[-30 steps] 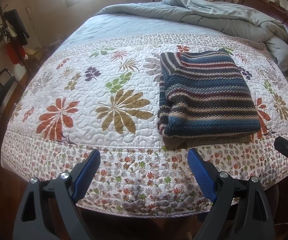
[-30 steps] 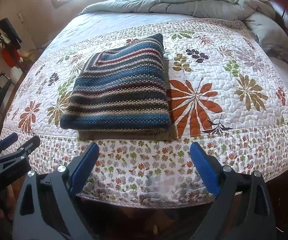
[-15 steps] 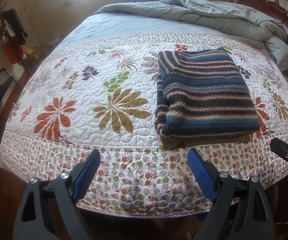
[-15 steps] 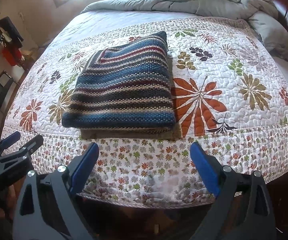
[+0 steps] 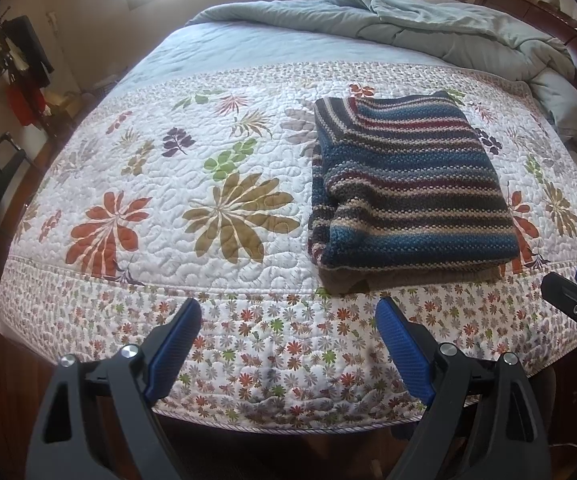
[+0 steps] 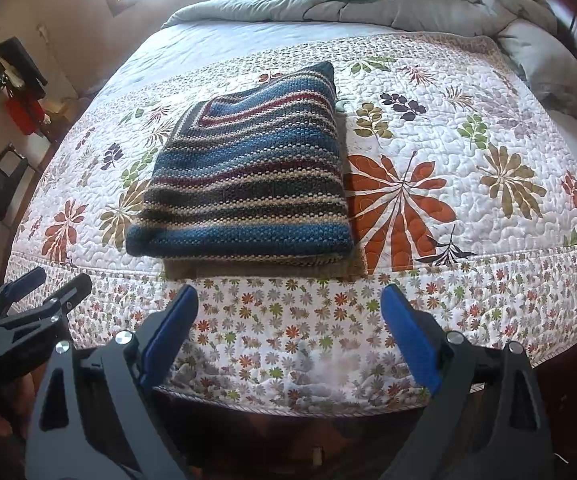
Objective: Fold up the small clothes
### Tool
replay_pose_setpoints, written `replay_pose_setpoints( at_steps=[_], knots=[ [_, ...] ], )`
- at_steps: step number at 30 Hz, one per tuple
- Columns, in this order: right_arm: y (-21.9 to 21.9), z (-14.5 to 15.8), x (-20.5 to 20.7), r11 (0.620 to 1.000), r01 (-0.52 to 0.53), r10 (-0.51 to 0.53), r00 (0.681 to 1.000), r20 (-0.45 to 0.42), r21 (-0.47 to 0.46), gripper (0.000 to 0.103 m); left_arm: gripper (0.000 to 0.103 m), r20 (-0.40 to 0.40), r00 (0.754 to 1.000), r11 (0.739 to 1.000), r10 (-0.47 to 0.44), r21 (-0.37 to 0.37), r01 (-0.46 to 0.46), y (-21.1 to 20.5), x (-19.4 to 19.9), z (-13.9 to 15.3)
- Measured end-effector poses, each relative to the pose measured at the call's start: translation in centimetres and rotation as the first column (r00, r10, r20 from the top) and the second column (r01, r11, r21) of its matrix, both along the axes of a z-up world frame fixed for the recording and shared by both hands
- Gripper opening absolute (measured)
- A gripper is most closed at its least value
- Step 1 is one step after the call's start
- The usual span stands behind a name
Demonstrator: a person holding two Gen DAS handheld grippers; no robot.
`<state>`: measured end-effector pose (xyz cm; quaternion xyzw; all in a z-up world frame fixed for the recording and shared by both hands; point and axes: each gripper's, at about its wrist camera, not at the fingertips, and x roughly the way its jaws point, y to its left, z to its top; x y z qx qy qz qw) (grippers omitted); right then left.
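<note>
Striped blue-and-maroon knit sweater (image 6: 244,184) already sits folded square on the floral quilted bedspread (image 5: 136,184), near its front edge. I've got left gripper (image 5: 288,340) and right gripper (image 6: 288,328) spread wide, empty, short of it. Fold looks finished.

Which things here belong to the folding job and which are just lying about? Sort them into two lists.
Part of the job:
- striped knit sweater, folded flat on the quilt
- tan garment showing under its near edge
- left gripper, fingers open
- right gripper, fingers open

Just lying about:
- floral quilt
- grey-blue comforter, bunched at the far end
- coat rack
</note>
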<state>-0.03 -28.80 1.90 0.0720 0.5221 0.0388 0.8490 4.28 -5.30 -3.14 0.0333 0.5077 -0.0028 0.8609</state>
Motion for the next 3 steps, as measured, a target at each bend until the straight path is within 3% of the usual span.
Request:
replay_pose_setpoints(
  at_steps=[3],
  knots=[
    [0.04,-0.03,0.06,1.000,0.002,-0.002,1.000,-0.003,0.003,0.092,0.089,-0.003,1.000,1.000,-0.002,-0.002,0.002,-0.01,0.01,-0.05]
  ],
)
